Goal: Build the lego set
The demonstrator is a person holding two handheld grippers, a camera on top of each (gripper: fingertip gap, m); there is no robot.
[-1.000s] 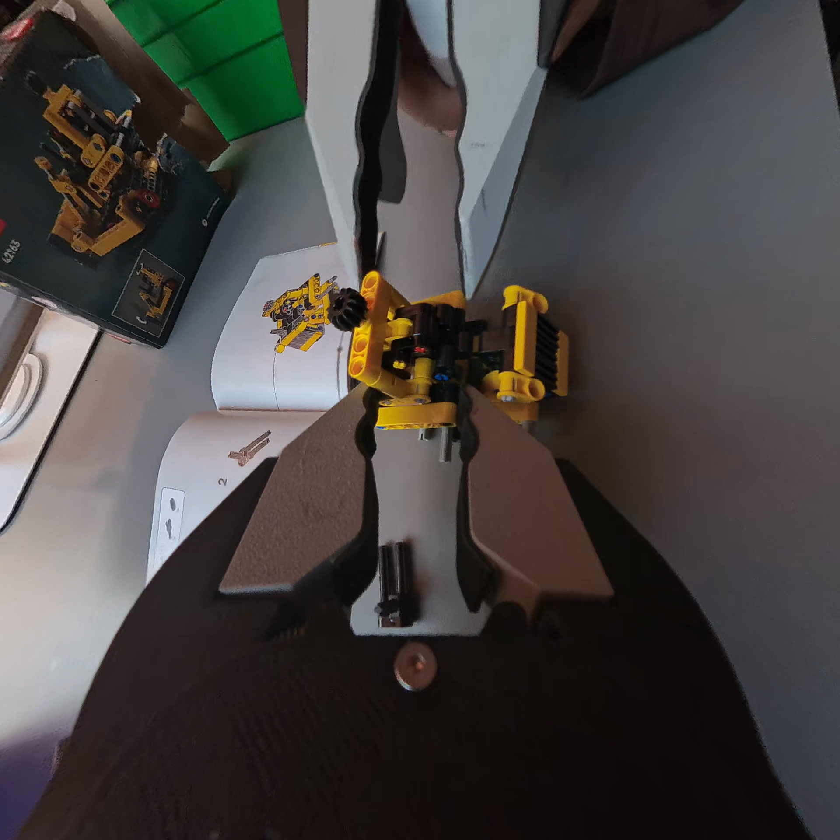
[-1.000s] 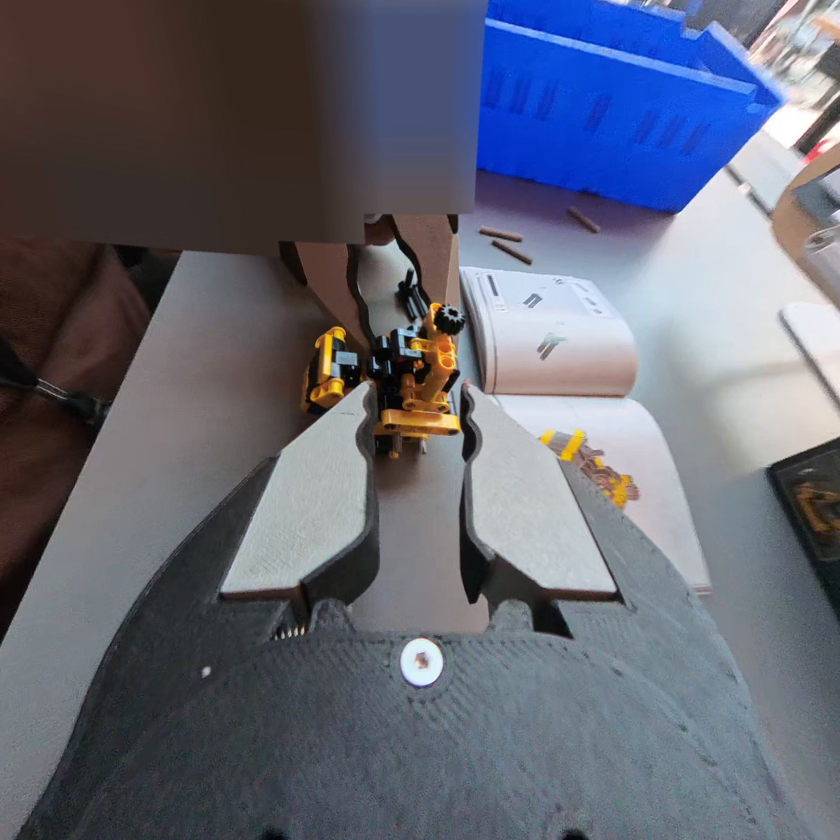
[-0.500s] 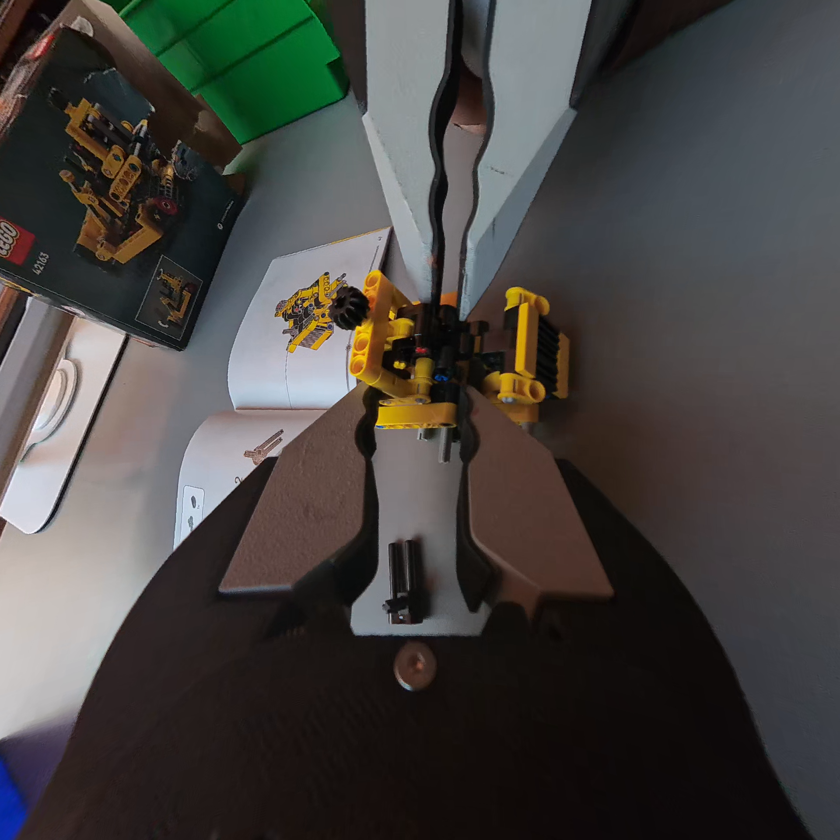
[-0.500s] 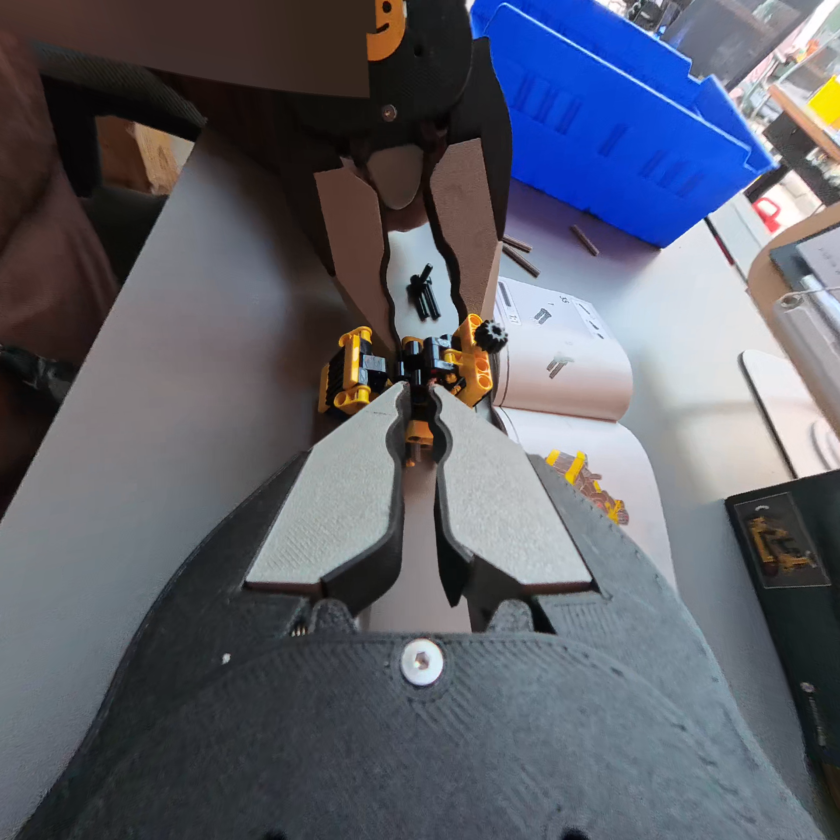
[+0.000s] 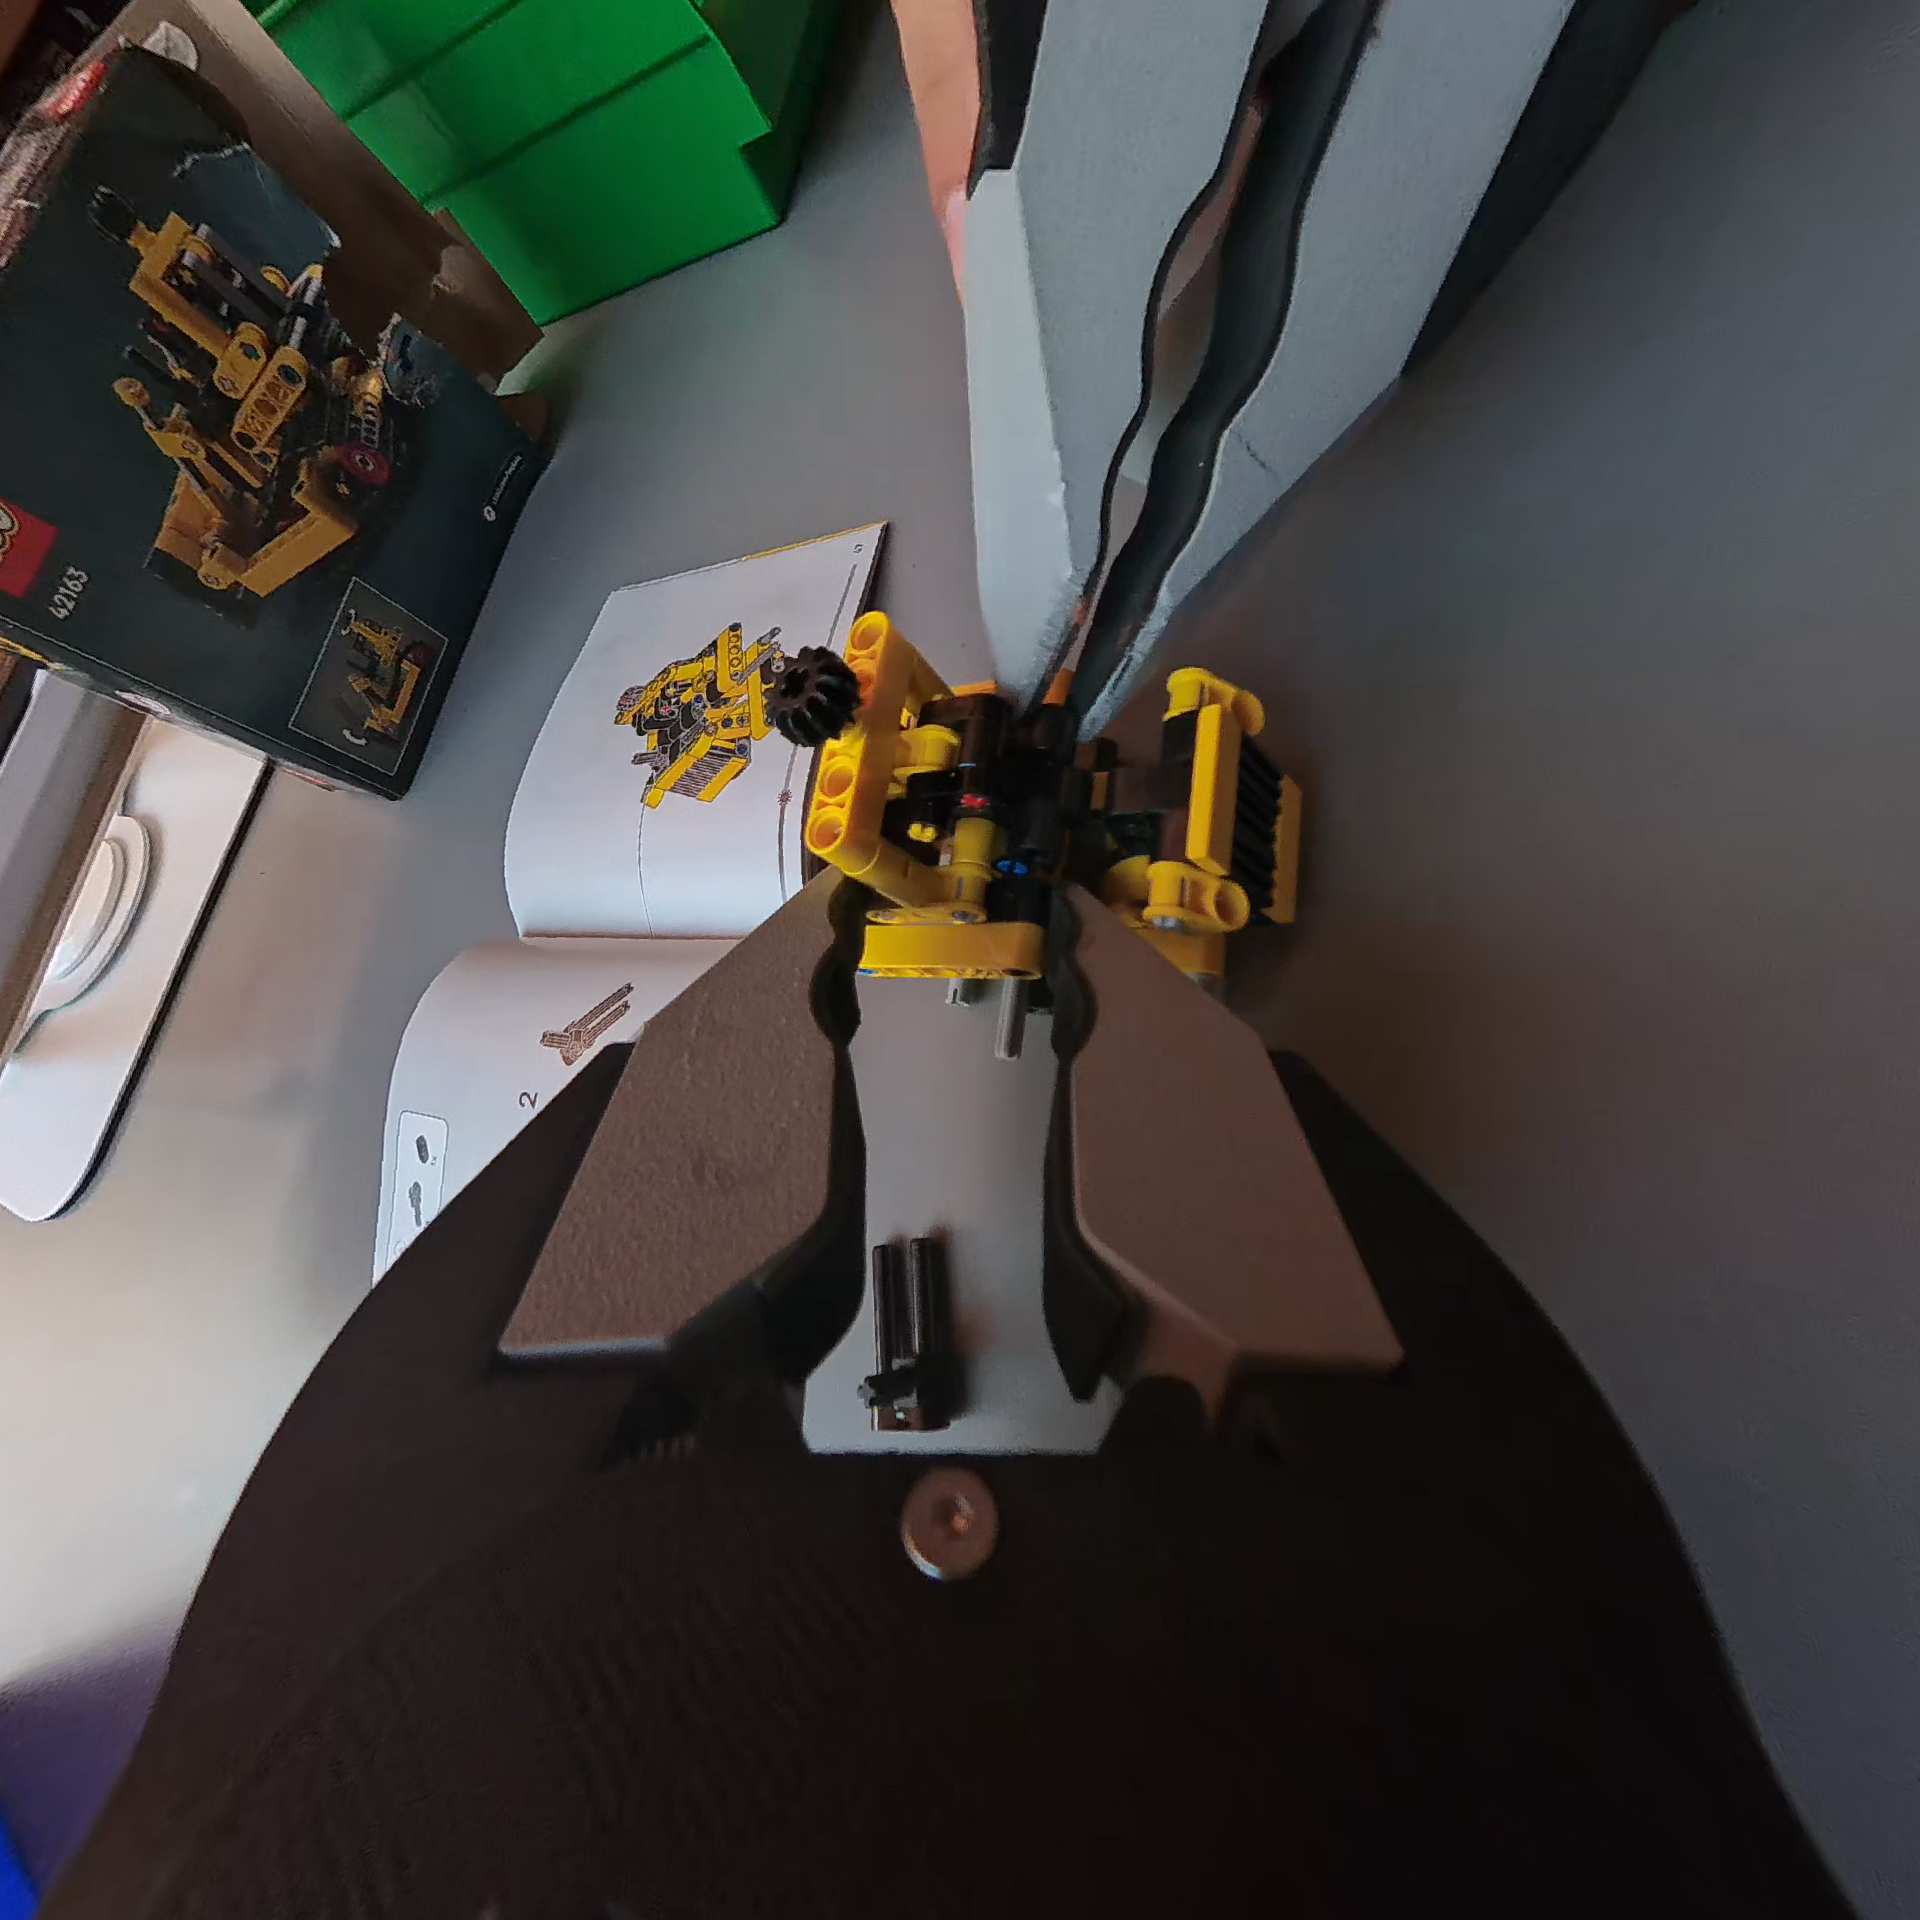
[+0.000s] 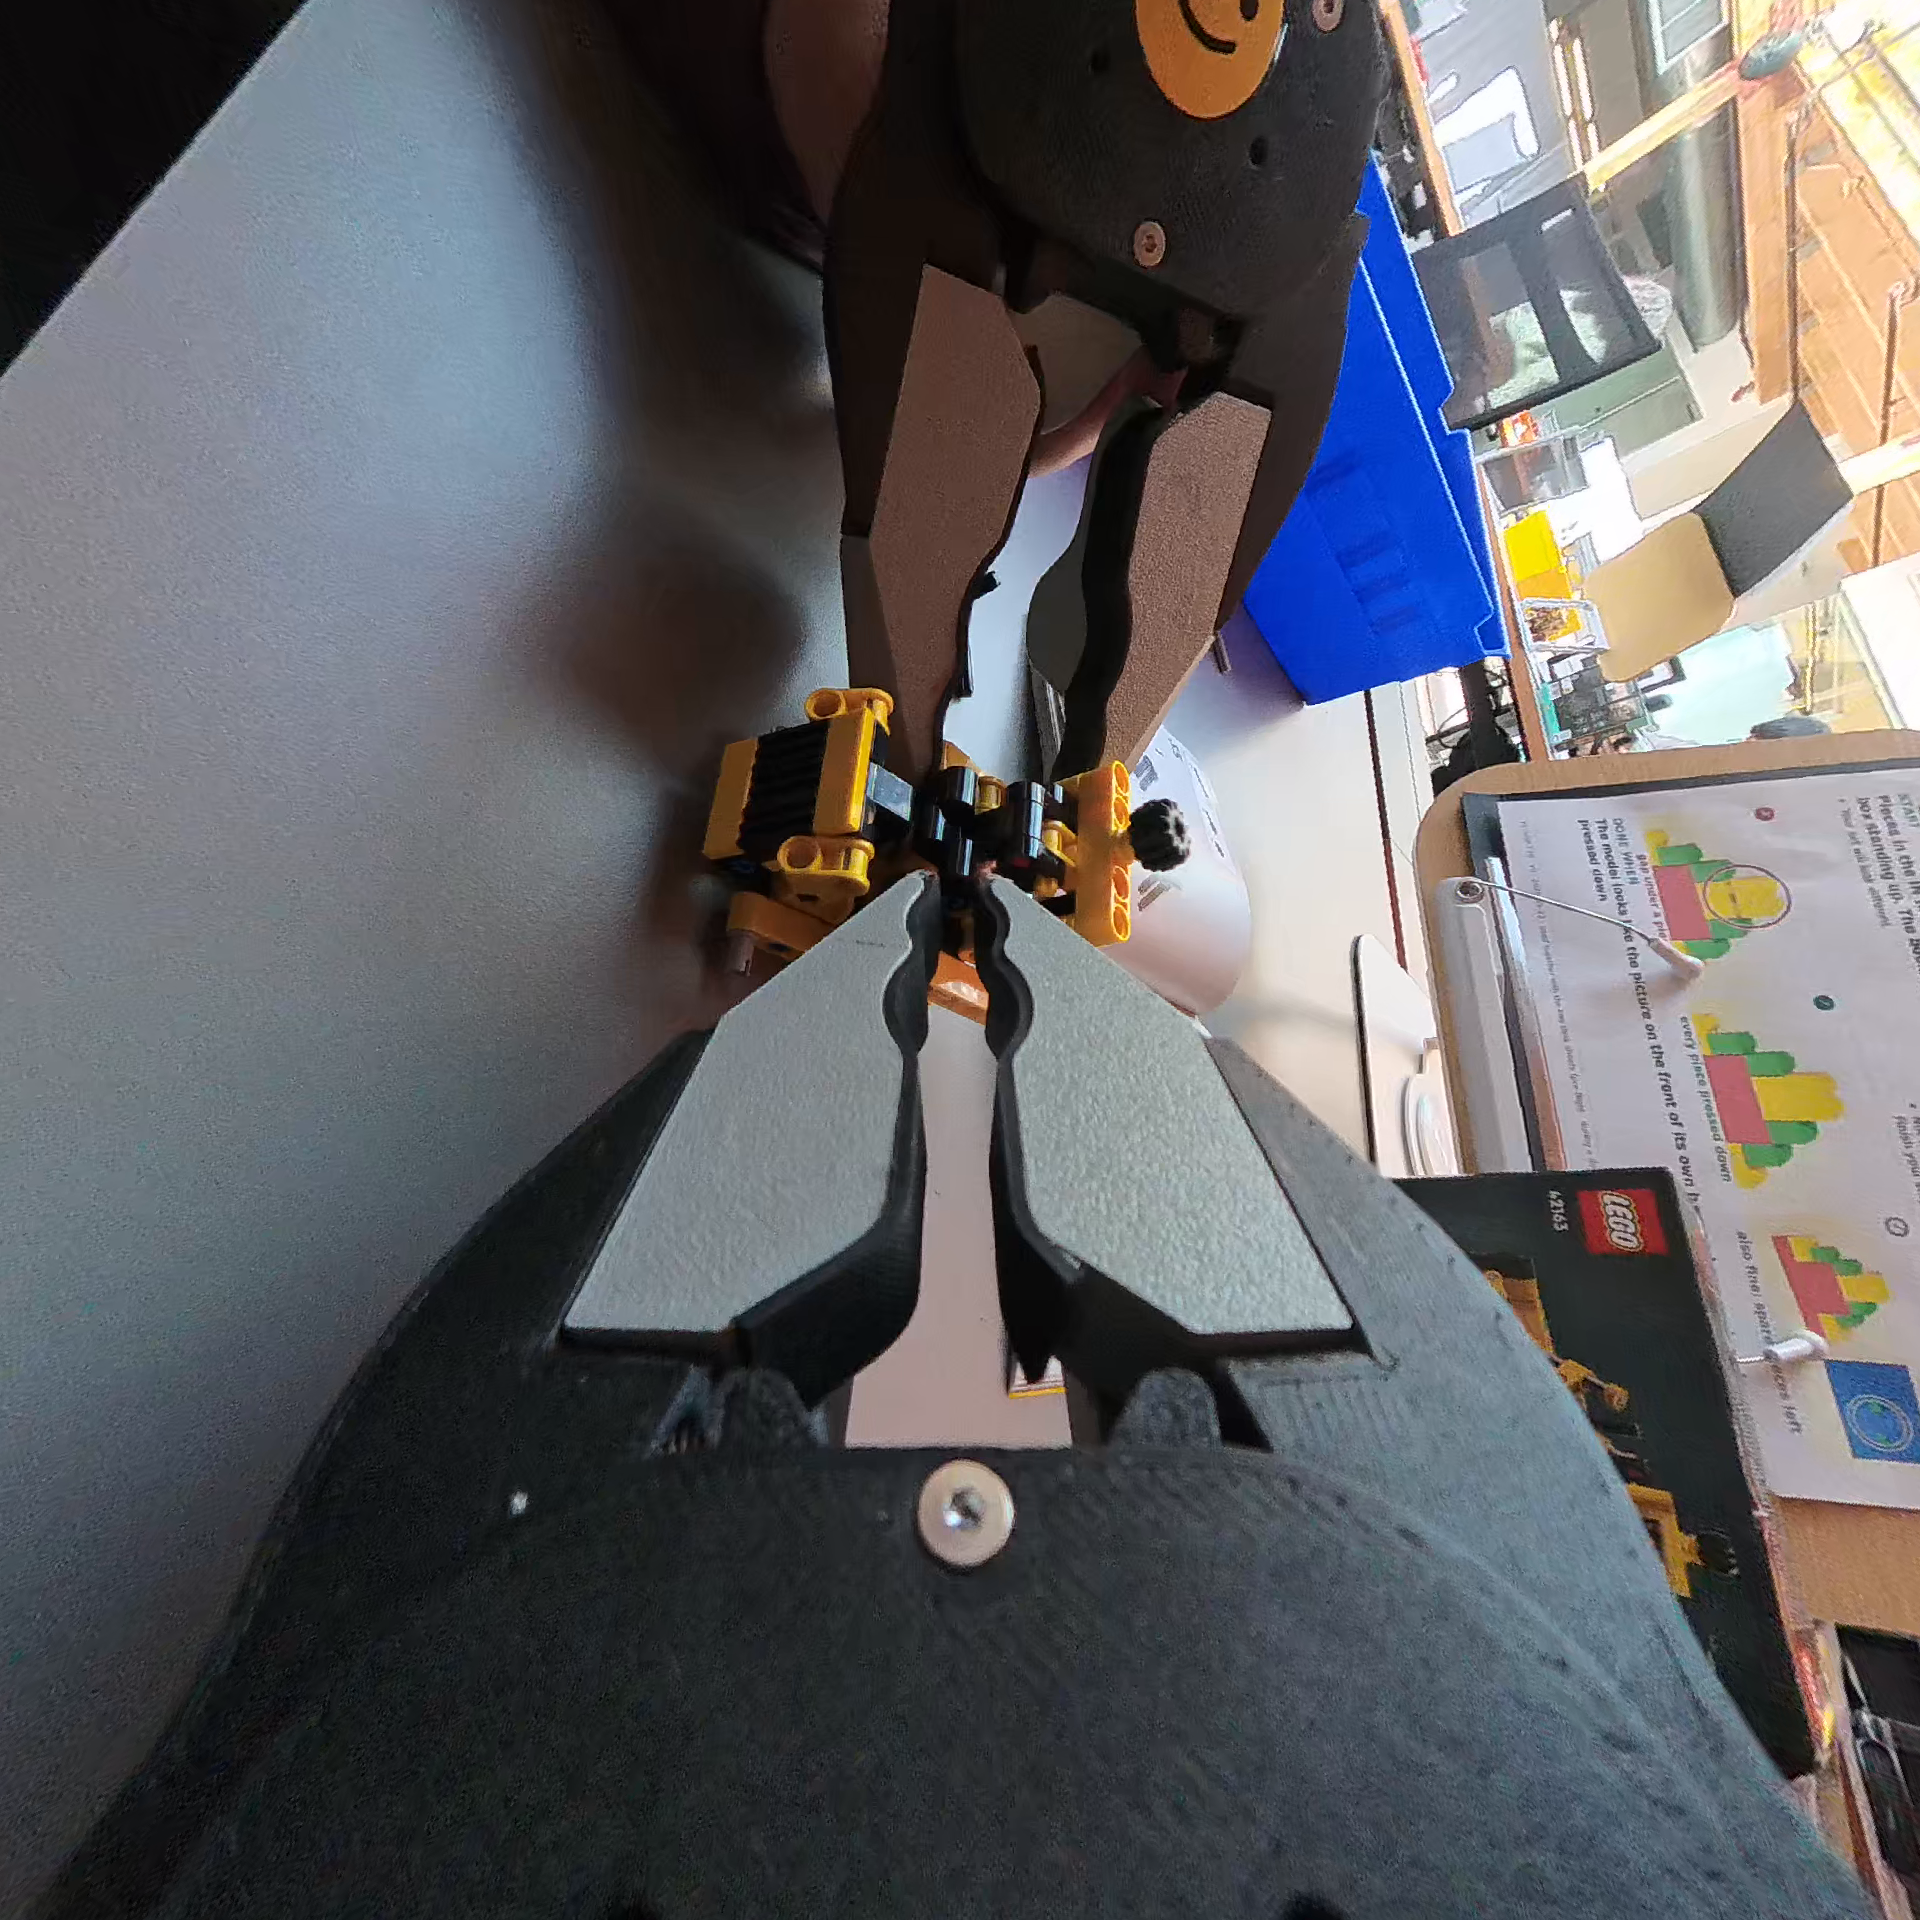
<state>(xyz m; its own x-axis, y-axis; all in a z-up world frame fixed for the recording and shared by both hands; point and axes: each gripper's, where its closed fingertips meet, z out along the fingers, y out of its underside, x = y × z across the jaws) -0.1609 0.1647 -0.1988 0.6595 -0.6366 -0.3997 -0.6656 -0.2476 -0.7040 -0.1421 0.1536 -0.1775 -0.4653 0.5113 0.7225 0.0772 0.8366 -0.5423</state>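
Left wrist view, left to right: one white pad [image 5: 94,935] cut off at the edge, one dark set box [image 5: 229,416], two green bins [image 5: 582,135] stacked behind it, one open instruction booklet [image 5: 665,790] on the grey table [image 5: 1558,831]. One partly built yellow-and-black lego model [image 5: 1039,821] sits on the table just right of the booklet, with a single black gear [image 5: 816,694] on its left end and a black grille on the right end. Two black pins [image 5: 902,1320] lie side by side between the left gripper [image 5: 951,935] fingers, near the base.

The left gripper's fingers stand apart, their tips flanking the model's near yellow beam; actual contact is hard to make out, probably touching on both sides. The right gripper [image 5: 1086,675] comes in from the top, tips nearly together on the model's black middle part.

The right wrist view has the model [image 6: 935,831] reversed, grille left, gear [image 6: 1158,834] right. The right gripper [image 6: 954,894] is pinched on the model's centre; the pinched piece is hidden by the tips. Only this view shows one blue bin [image 6: 1382,520], one clipboard sheet [image 6: 1714,1091] with four coloured brick pictures, and the set box [image 6: 1621,1351] at right, cut off. The left gripper [image 6: 1003,748] hangs opposite; the booklet [image 6: 1195,883] is mostly hidden.
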